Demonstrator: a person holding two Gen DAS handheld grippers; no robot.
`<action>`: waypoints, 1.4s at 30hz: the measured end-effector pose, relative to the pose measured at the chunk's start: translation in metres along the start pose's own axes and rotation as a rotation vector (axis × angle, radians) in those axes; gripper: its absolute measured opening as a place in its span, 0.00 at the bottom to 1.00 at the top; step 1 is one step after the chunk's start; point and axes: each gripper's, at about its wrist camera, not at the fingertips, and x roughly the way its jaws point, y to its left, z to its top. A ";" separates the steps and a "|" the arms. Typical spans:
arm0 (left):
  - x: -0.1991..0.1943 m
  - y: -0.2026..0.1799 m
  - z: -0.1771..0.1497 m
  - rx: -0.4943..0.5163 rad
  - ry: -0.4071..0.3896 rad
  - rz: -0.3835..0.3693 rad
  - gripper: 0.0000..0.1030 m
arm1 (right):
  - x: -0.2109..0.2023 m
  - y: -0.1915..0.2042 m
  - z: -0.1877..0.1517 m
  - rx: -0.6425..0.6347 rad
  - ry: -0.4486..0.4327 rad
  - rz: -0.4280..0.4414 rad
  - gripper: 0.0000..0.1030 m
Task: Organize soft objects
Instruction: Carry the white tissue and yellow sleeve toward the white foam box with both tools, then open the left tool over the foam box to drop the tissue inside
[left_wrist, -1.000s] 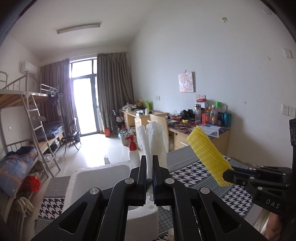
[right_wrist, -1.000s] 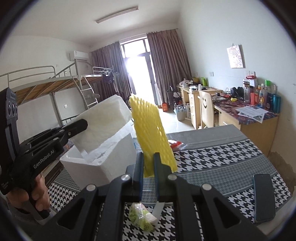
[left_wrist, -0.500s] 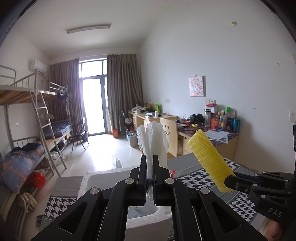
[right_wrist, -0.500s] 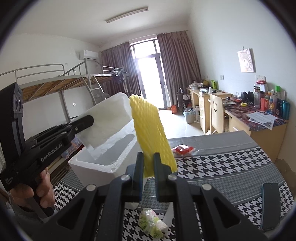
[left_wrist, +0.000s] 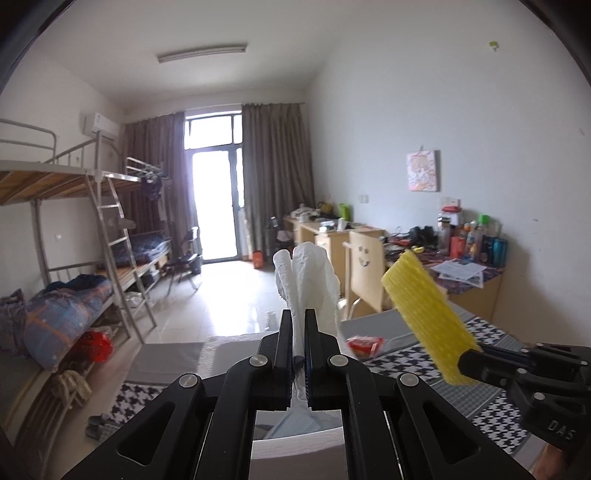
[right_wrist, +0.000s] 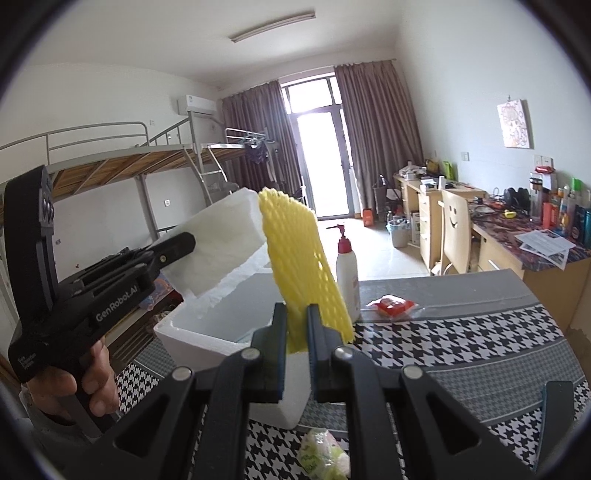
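Both hands are drifting toward the foam box (right_wrist: 207, 332) since a second ago. Pinching the yellow foam net (right_wrist: 299, 266), the right claw (right_wrist: 296, 334) is hovering just above it, while the left claw (left_wrist: 298, 332) is gripping white foam wrap (left_wrist: 308, 280) over it—drop-off seems near.

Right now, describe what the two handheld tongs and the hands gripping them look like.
Both are matte black plastic tools with angular linked arms joined by silver round rivets, ending in flat parallel fingers with a blue lining. The left tongs have a pistol-style handle and tall back block, with white "GenRobot.AI" lettering along the side. The right tongs show white letters "DAS". The left hand is bare; no sleeve or cable shows.
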 end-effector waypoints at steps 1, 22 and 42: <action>0.002 0.002 -0.001 -0.004 0.007 0.009 0.05 | 0.002 0.001 0.001 -0.001 0.001 0.005 0.13; 0.029 0.026 -0.014 -0.042 0.117 0.063 0.05 | 0.022 0.016 0.007 -0.028 0.037 0.063 0.13; 0.027 0.044 -0.017 -0.080 0.108 0.100 0.91 | 0.035 0.015 0.007 -0.037 0.065 0.045 0.13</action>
